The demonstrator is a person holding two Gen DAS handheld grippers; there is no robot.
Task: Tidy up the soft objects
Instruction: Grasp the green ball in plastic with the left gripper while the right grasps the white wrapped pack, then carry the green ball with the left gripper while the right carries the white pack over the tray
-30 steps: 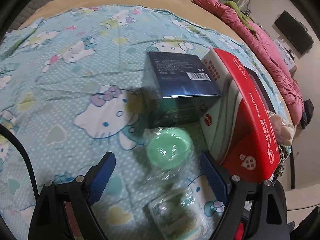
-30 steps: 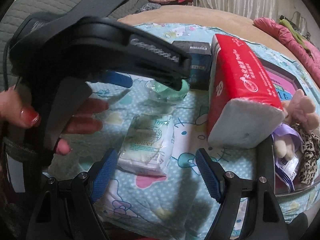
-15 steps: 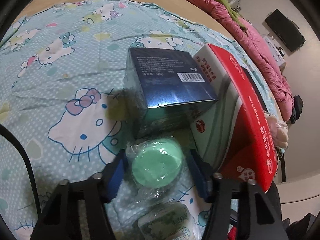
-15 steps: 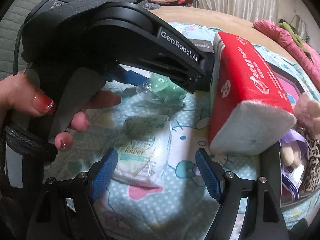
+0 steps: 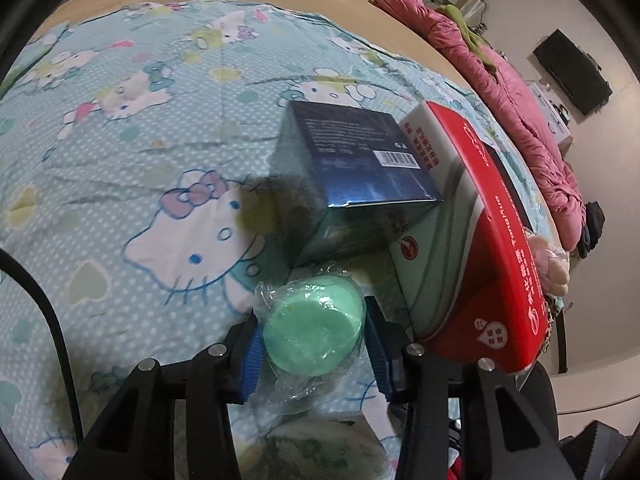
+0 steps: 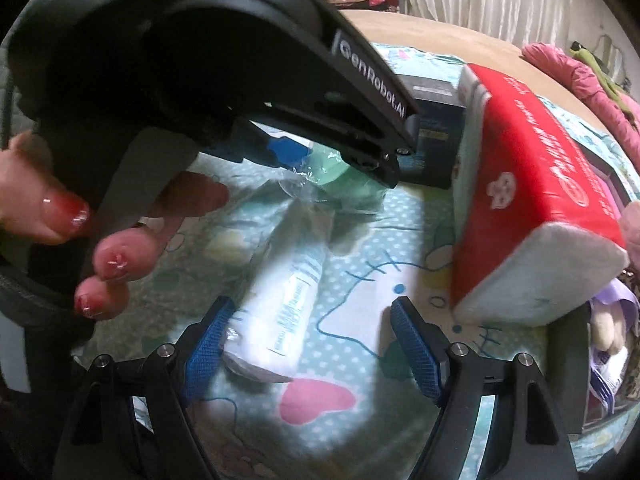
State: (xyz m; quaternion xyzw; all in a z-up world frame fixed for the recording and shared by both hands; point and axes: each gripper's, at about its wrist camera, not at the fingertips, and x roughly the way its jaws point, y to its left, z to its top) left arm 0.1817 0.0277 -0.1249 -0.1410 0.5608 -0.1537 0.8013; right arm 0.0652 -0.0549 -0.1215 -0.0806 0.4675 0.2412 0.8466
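Pale green puff (image 5: 314, 322) in clear wrap; dark blue box (image 5: 360, 168); red-and-white tissue pack (image 6: 532, 200); turquoise dotted cat-print sheet (image 5: 120, 168).

The left gripper (image 5: 314, 330) had just been closing, pads against the green puff (image 5: 314, 326); beside it, the right gripper (image 6: 308, 346) gaped wide.

Home bedroom: cartoon bedsheet (image 5: 120, 152), pink quilt (image 5: 516, 92)
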